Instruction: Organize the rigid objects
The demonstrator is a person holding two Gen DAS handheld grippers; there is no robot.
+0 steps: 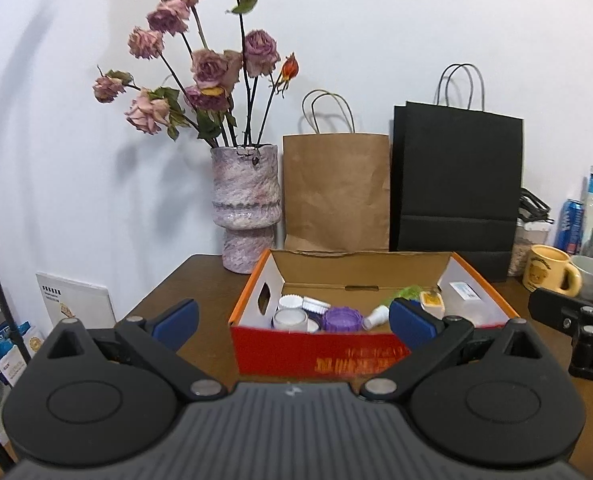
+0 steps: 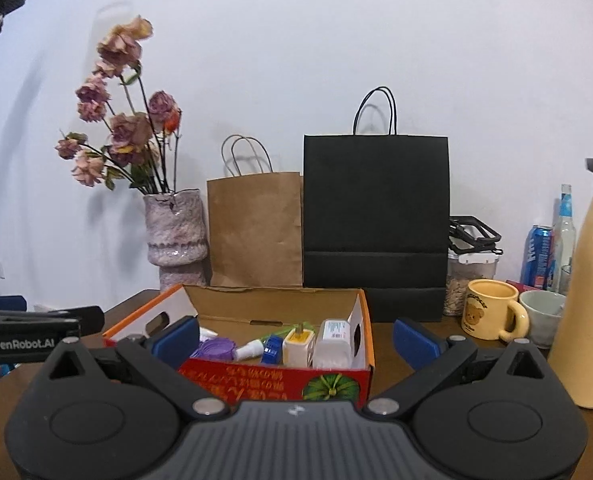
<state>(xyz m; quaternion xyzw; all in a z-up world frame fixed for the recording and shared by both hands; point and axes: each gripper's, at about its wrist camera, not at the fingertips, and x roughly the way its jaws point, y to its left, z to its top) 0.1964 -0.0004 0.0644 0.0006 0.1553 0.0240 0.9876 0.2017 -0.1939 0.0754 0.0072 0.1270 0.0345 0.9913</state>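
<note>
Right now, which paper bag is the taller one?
The black paper bag is taller. It stands at the wall beside the shorter brown paper bag, and its top edge and handles reach higher.

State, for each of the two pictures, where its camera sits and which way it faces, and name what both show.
Left wrist: sits behind the open left tongs, facing the cardboard box and wall; the right tongs show at the right edge.
Right wrist: sits behind the open right tongs, facing the box from further right; the left tongs show at the left edge.
Shared: box, vase, brown bag, black bag, yellow mug.
</note>
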